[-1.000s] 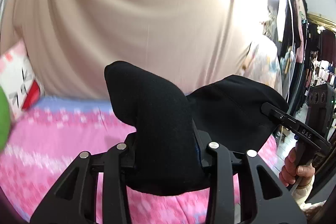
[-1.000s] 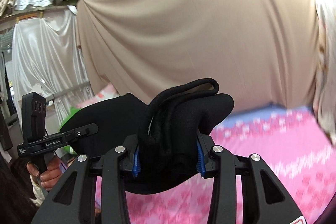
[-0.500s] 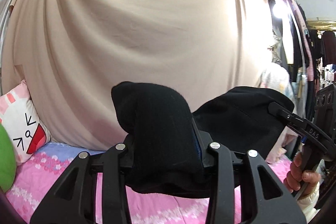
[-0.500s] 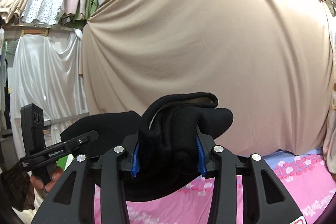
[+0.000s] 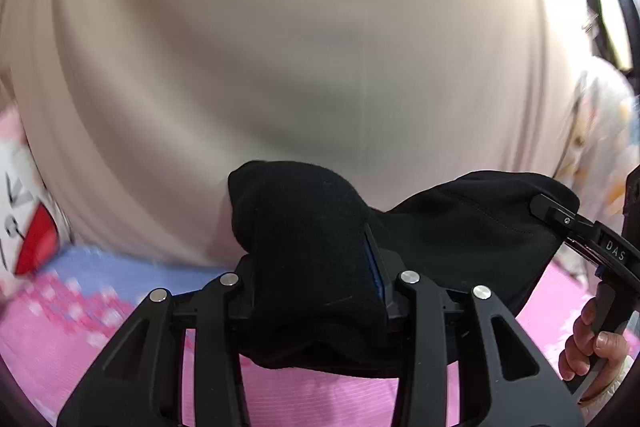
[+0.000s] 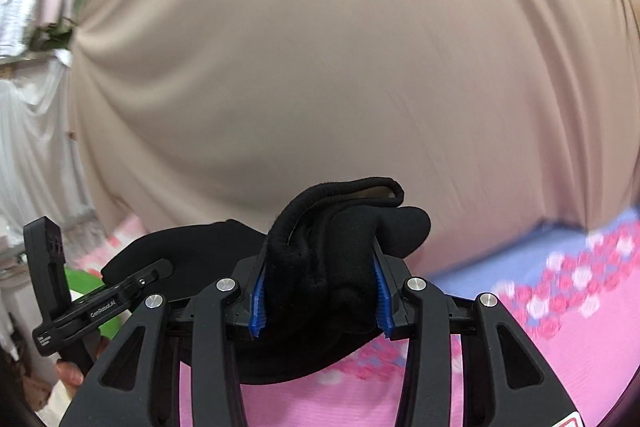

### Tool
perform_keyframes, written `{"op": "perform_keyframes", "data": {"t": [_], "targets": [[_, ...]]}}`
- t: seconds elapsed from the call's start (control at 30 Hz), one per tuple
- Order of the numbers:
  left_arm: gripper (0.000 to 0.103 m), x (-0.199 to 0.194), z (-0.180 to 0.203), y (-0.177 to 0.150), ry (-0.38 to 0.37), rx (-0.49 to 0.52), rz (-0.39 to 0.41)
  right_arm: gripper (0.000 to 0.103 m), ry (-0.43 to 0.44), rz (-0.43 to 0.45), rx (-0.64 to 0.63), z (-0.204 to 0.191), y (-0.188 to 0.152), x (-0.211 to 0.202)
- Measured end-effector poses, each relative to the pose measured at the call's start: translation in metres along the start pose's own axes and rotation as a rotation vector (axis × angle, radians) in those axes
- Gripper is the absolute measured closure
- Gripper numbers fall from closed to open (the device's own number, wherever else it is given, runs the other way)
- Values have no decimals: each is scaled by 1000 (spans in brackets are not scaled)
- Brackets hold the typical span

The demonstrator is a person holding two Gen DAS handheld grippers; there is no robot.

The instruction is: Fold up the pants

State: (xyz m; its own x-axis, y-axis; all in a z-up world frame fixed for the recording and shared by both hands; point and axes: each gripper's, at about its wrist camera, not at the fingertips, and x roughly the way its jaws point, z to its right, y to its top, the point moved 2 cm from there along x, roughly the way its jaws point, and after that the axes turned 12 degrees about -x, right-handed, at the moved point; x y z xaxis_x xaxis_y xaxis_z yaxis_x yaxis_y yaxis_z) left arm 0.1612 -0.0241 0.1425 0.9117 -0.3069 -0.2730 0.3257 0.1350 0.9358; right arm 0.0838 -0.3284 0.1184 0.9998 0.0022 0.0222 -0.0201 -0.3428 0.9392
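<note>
The black pants hang stretched in the air between my two grippers, above the pink bed. My left gripper is shut on a bunched black corner of the pants. My right gripper is shut on a thick fold with the rolled waistband edge sticking up between its blue pads. In the left wrist view the right gripper holds the far end of the cloth. In the right wrist view the left gripper holds the other end.
A pink flowered bedspread with a blue band lies below. A beige curtain hangs close behind the bed. A white cartoon pillow lies at the left. Hanging clothes fill the back left. A green object shows behind the left gripper.
Both grippers have tilted downward, still holding the pants; more of the bedspread shows than half a second ago. The views are motion-blurred.
</note>
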Motion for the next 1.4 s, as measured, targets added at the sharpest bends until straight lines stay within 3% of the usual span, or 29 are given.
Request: {"op": "perform_keyframes", "data": {"t": [0.1,0.13,0.17,0.2,0.27,0.33,0.37,0.47,0.57,0.67,0.73,0.77,0.8,0.87,0.97,1.07,1.17,1.23,1.3,1.4], "targets": [[65,64,-21,-46,44,-24,-132,61,-35,-179,65,37,-56,56],[64,88,-32,-67,64,-47,-205,60,-41,-231,81,45,-69,68],[63,110,-44,-88,81,-76,-296,58,-58,-339,107,58,-95,87],[58,124,-58,-108,99,-115,-379,50,-65,-428,131,66,-115,99],[44,119,-77,-125,89,-168,-421,40,-55,-562,195,77,-143,102],[24,99,-91,-124,103,-161,-431,35,-63,-575,193,81,-136,89],[21,85,-98,-119,139,-149,-413,30,-109,-568,153,83,-128,76],[16,42,-111,-99,241,-126,-330,29,-196,-496,77,84,-100,40],[14,20,-114,-87,349,-129,-266,29,-145,-465,74,70,-79,40],[11,10,-108,-91,415,-125,-258,30,-136,-440,0,48,-73,68],[10,15,-100,-101,468,-69,-280,51,-144,-454,-34,39,-72,92],[10,17,-95,-104,483,-45,-285,82,-127,-468,-44,35,-73,107],[10,23,-87,-106,485,-28,-287,96,-129,-478,-53,36,-73,117],[10,31,-80,-111,478,-6,-303,98,-151,-520,-85,41,-81,142],[10,40,-82,-118,479,1,-318,103,-229,-659,-54,71,-111,177],[10,40,-86,-118,482,7,-308,100,-232,-588,22,69,-98,159],[10,42,-91,-120,480,-2,-324,98,-169,-517,-48,37,-88,130],[10,42,-94,-121,482,-11,-329,98,-163,-532,-113,25,-99,118],[10,41,-94,-121,485,-13,-328,103,-216,-605,-168,28,-121,118],[10,39,-92,-121,480,-12,-328,103,-224,-574,-84,38,-125,96]]}}
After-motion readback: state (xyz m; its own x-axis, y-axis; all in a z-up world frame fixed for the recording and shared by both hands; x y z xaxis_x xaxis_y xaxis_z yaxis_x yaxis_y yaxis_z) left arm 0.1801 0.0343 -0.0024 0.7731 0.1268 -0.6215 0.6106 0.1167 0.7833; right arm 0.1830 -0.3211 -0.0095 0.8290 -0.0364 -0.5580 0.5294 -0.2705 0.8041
